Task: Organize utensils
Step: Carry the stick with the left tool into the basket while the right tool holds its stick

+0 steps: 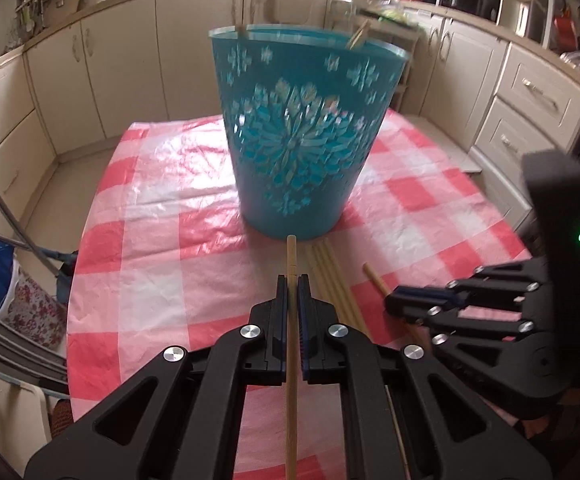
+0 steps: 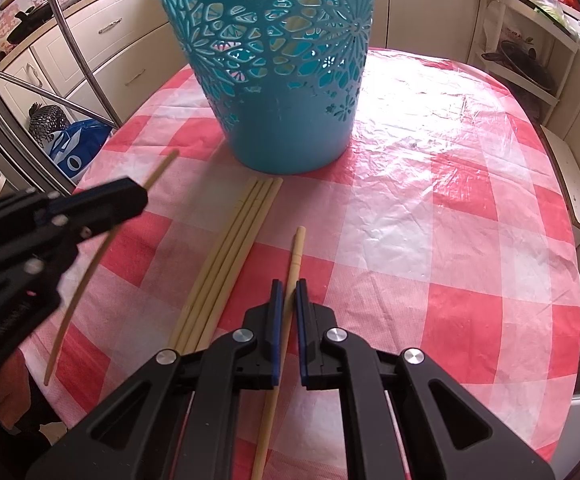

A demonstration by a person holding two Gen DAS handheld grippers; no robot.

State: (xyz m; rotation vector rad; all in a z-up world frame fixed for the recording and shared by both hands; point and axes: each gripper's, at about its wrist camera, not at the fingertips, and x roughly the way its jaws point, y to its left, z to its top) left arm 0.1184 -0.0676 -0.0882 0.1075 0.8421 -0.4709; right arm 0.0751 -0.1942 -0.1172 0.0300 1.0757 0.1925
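Left gripper [image 1: 292,280] pinches a pale wooden chopstick [image 1: 291,256] pointing at the teal perforated plastic basket [image 1: 302,120] just ahead; right gripper [image 2: 285,286], narrowly spread, straddles another chopstick [image 2: 296,256] on the checked tablecloth [image 2: 430,220].

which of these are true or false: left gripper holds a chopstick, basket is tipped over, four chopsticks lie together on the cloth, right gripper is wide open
1. The left gripper holds a chopstick: true.
2. The teal basket is tipped over: false, it stands upright on the checked tablecloth.
3. Four chopsticks lie side by side on the cloth: true.
4. The right gripper is wide open: false, its jaws are nearly closed around a single chopstick lying on the cloth.
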